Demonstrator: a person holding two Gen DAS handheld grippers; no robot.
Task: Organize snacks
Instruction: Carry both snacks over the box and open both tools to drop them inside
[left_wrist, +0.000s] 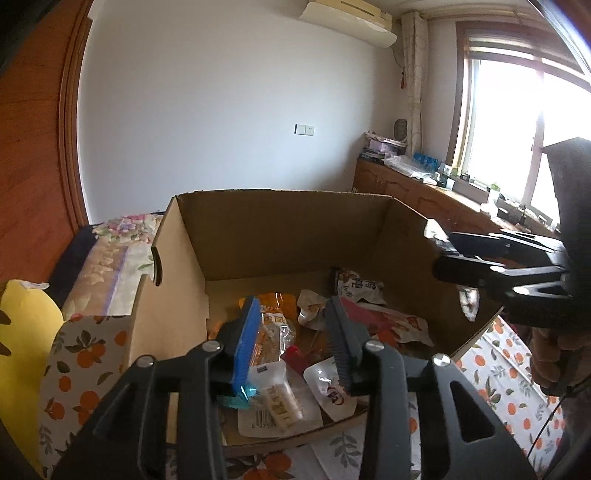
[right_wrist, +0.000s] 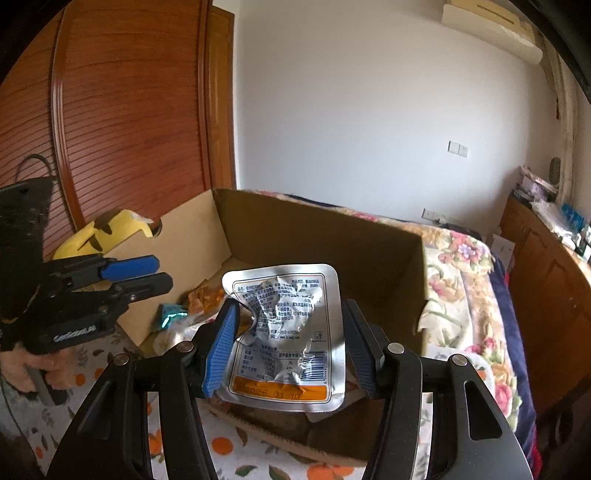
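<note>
The right gripper (right_wrist: 290, 341) pinches a silver pouch (right_wrist: 284, 332) above the cardboard box's (left_wrist: 295, 229) near edge, ready to drop in; the left gripper (left_wrist: 291, 343), spread and empty, hovers over snacks (left_wrist: 280, 402) inside

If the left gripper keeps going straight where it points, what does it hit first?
Probably the pile of snack packets on the floor of the cardboard box. The left gripper is open, empty and angled down into the box; the orange packet between its fingers looks nearest, though depth is unclear.
</note>
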